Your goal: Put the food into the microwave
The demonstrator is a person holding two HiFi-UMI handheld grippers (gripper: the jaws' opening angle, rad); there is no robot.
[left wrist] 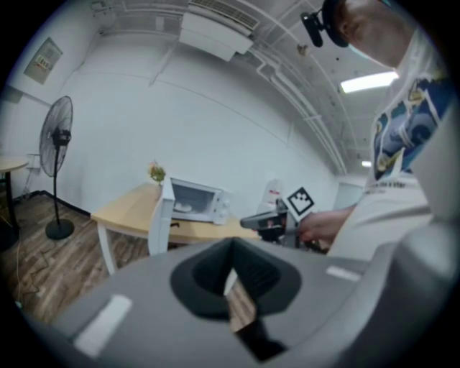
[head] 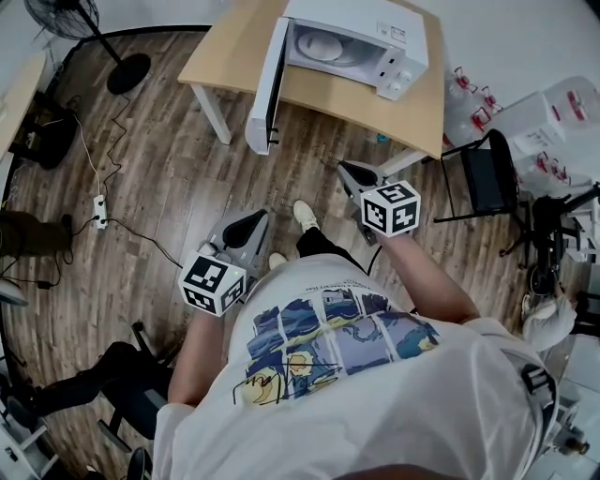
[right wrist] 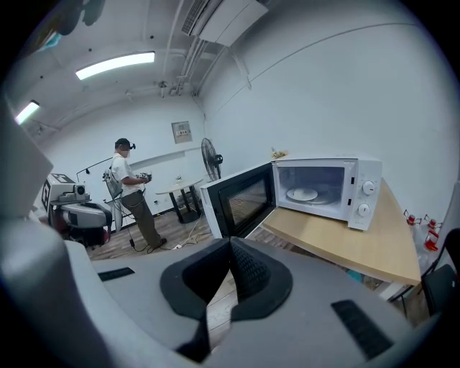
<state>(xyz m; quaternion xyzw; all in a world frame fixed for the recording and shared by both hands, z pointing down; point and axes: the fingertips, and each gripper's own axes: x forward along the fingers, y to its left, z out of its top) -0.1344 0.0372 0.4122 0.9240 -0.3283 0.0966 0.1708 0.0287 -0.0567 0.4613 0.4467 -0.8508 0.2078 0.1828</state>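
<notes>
Both pairs of jaws pressed together on nothing, left gripper (head: 253, 219) and right gripper (head: 349, 170) held over wood-plank floor (head: 169, 159) — at 12 o'clock an open-doored microwave (head: 375, 37) on a pale wooden table (head: 225, 56), a white plate (head: 323, 42) inside — standing fan (head: 70, 19) at 10 o'clock.

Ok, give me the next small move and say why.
Probably move the right gripper toward the open door and push it shut: a plate already sits inside the microwave, the door stands wide, and this gripper's jaws are together on nothing.
</notes>
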